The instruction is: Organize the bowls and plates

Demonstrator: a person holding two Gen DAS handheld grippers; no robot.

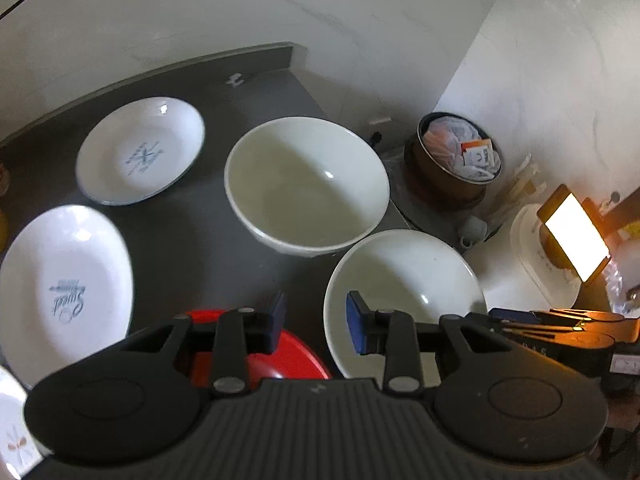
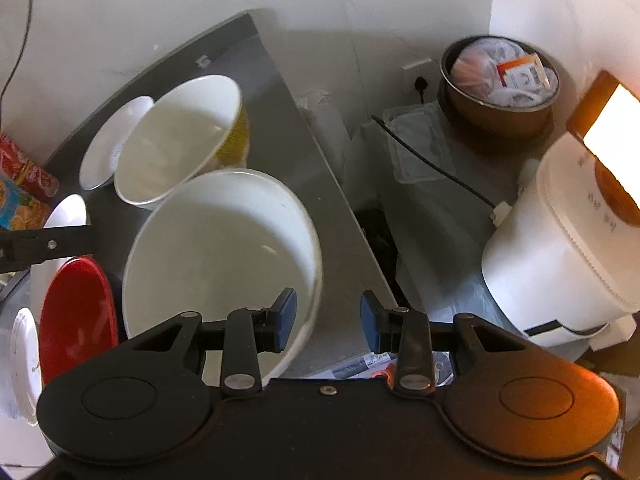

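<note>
Straddling the near white bowl's (image 2: pixel 220 256) rim, right claw (image 2: pixel 328 318) and left claw (image 1: pixel 316 320) alike, pads apart, unclamped; glazed ceramic, slippery, breakable — pinching rim squarely best.

**Plates and bowls on the dark grey counter**

Large white ceramic bowl (image 1: pixel 307 184), upright, empty, centre of the counter; its outside is yellow-patterned in the right wrist view. Second white bowl (image 1: pixel 404 296), near right, at the counter edge, just beside the first. Glossy red bowl (image 1: pixel 296 354) nearest, mostly hidden. Round white plate with blue print (image 1: pixel 140 150) far left. Oval white plate with blue lettering (image 1: pixel 66 290) near left, flat.
</note>
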